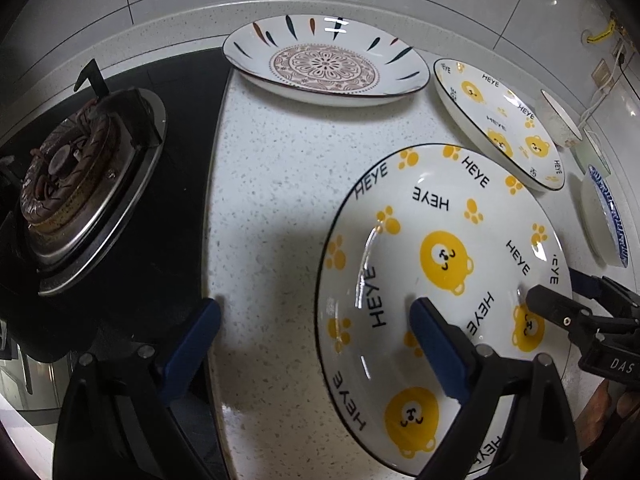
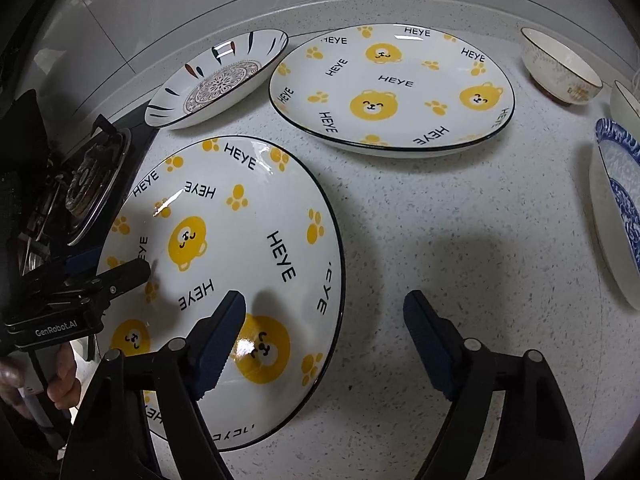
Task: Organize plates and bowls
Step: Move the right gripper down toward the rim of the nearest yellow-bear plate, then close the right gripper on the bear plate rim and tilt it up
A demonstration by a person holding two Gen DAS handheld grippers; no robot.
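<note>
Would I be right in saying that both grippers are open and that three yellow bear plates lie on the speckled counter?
Not quite: there are two bear plates, the near one and the far one, as the right wrist view shows. Both grippers, left and right, are open, and the counter is speckled.

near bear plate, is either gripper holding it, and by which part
Nothing is held. The left gripper and right gripper are both open, each with one finger over the near bear plate and the other beyond its rim, none closed on it.

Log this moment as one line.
left gripper: open, straddling near bear plate rim | right gripper: open, straddling opposite rim | plate on counter
</note>
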